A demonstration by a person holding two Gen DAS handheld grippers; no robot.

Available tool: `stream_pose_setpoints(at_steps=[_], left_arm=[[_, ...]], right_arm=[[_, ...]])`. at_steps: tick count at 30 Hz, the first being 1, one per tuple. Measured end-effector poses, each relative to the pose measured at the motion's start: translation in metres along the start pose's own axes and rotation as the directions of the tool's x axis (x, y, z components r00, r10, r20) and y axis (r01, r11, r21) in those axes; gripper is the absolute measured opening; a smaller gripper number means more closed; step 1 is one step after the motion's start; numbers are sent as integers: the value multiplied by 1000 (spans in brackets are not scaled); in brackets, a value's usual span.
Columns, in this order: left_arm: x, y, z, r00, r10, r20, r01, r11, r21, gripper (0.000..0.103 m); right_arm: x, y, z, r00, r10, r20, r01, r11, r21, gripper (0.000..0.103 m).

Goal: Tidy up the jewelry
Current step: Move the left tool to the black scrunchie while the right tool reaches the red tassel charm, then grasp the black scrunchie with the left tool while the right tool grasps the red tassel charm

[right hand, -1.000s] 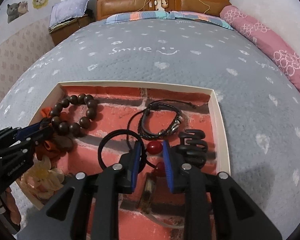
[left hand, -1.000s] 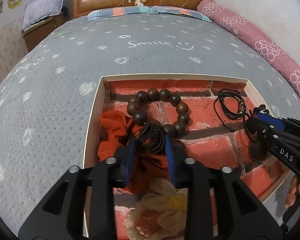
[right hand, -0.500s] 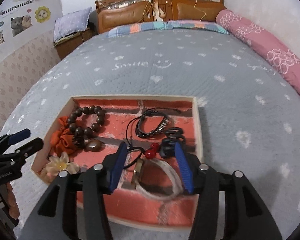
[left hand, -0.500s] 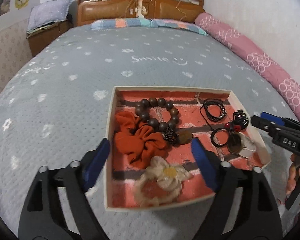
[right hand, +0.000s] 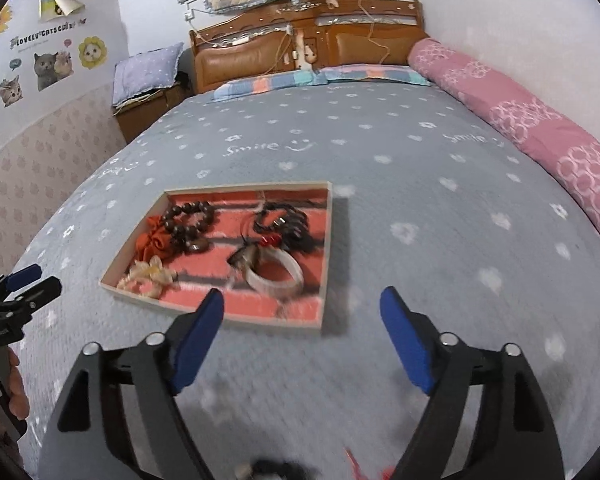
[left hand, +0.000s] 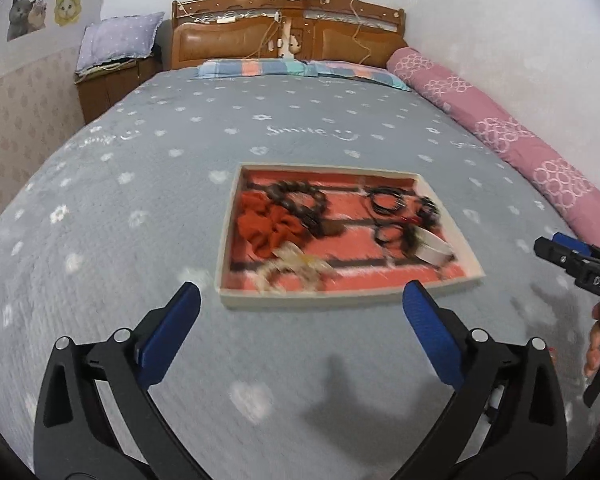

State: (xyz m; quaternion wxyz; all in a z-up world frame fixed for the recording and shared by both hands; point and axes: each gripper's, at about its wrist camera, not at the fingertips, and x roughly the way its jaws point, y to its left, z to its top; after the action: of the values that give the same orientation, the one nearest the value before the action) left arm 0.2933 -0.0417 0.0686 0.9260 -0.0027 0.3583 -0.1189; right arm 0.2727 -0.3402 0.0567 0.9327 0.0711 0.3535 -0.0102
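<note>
Both grippers, left gripper (left hand: 300,308) and right gripper (right hand: 302,312), are standing wide, jaws just opened, holding nothing. We are finding the shallow cream tray (right hand: 326,248) mid-frame, white bangle (right hand: 276,274) inside: stiff, slippery, breakable; we are advising gripping across its band.

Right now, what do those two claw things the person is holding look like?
Both match. The left claw and right claw have black plastic frames with cut-out holes, silver round bolts and bright blue ribbed pads on the fingers. White letters reading DAS mark the right claw's side.
</note>
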Motion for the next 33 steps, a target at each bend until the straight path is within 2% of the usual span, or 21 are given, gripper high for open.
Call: stream_pose_setpoints(at_steps=[7,15,22,28,33], left_arm=[[-27,-35,-41,1000,1,-2,-1,1000,9,98],[-27,-60,-88,999,0,-54,-2,999,-37,98],[-15,-100,-118,996,-14,-87,9,998,-62,98],[12,-124,-127,988,-38,-147,21,994,-110,98],[26,-133,-132,985,-31,-169,10,992,-125,98]], right_arm=[[-26,-37,-39,998,-64,-14,64,998,4,84],[-45,-76,-79,992,-125,-17,125,992,-23,84],[-39,-105,-110,990,-128,-50,126,991,-46,84],[-27,-106,-128,993,-105,-61,101,993,-64,84],[-13,-110,-135,993,-73,-92,70,997,-28,84]])
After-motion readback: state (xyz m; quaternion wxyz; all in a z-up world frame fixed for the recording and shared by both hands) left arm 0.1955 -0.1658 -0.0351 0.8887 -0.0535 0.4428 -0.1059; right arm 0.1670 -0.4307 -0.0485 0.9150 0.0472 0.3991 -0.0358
